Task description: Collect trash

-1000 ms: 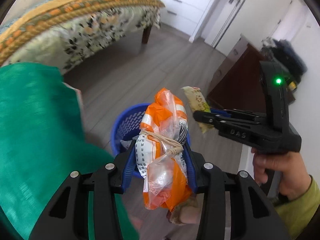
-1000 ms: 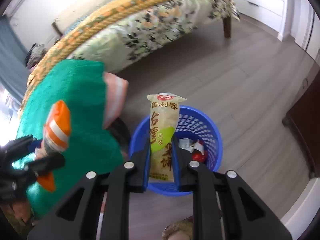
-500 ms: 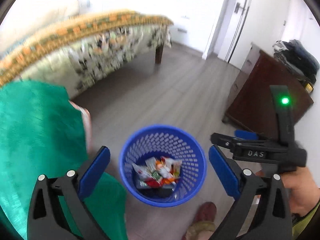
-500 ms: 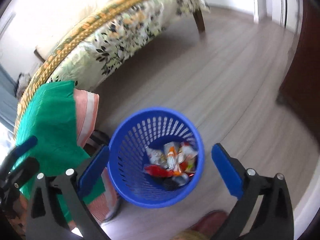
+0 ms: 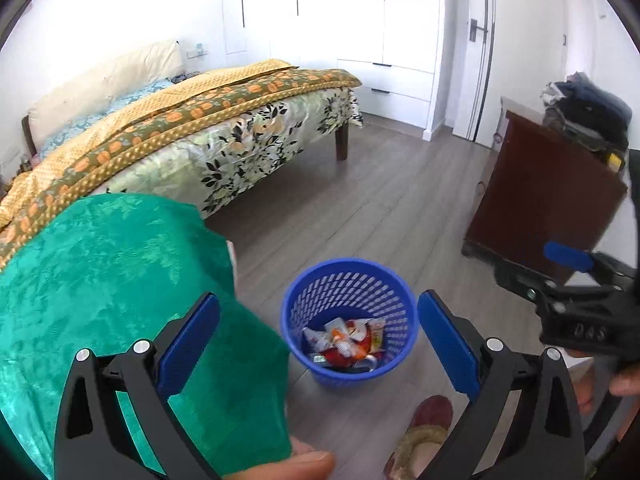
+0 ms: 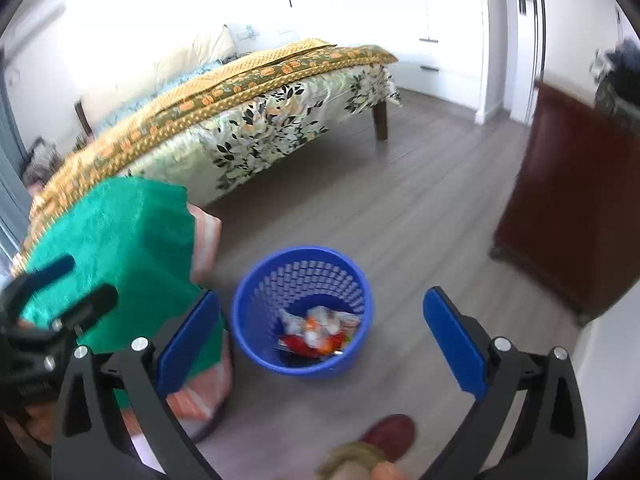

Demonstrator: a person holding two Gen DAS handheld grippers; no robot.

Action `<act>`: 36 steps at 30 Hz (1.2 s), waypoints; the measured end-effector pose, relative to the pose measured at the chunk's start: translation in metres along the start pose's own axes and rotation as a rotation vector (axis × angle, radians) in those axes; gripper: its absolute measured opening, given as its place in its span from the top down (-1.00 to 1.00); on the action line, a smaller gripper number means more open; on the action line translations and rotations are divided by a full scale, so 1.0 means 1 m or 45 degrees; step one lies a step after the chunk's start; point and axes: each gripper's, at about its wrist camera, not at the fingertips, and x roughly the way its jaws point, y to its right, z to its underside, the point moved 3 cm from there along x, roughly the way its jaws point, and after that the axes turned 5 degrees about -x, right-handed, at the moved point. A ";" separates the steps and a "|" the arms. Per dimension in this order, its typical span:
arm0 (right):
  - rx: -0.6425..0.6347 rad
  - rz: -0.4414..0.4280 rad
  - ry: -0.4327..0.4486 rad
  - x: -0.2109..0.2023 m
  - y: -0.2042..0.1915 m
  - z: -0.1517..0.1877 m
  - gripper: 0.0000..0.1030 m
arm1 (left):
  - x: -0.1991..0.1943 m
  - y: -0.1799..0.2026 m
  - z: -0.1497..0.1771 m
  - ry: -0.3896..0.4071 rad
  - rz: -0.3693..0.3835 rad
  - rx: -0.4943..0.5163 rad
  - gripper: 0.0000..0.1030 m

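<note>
Left wrist view: both tools released, empty, above trash-filled basket.

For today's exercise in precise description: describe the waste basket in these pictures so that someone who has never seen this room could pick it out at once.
Start at the bed with the floral sheet and orange-patterned cover. On the grey wood floor by its foot, beside a green cloth, stands the blue basket. It is the only round, perforated plastic container there, and snack wrappers lie in its bottom.
</note>
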 end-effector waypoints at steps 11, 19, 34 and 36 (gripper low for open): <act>-0.017 0.025 -0.105 -0.020 -0.025 0.023 -0.91 | -0.005 -0.005 0.007 -0.087 -0.001 -0.008 -0.90; -0.031 0.042 -0.122 -0.021 -0.031 0.024 -0.91 | 0.002 -0.006 0.009 -0.128 -0.004 -0.019 -0.90; -0.040 0.061 -0.145 -0.020 -0.033 0.027 -0.91 | 0.008 -0.010 0.010 -0.151 -0.015 -0.027 -0.90; -0.040 0.059 -0.148 -0.020 -0.034 0.027 -0.91 | 0.008 -0.009 0.010 -0.151 -0.015 -0.028 -0.90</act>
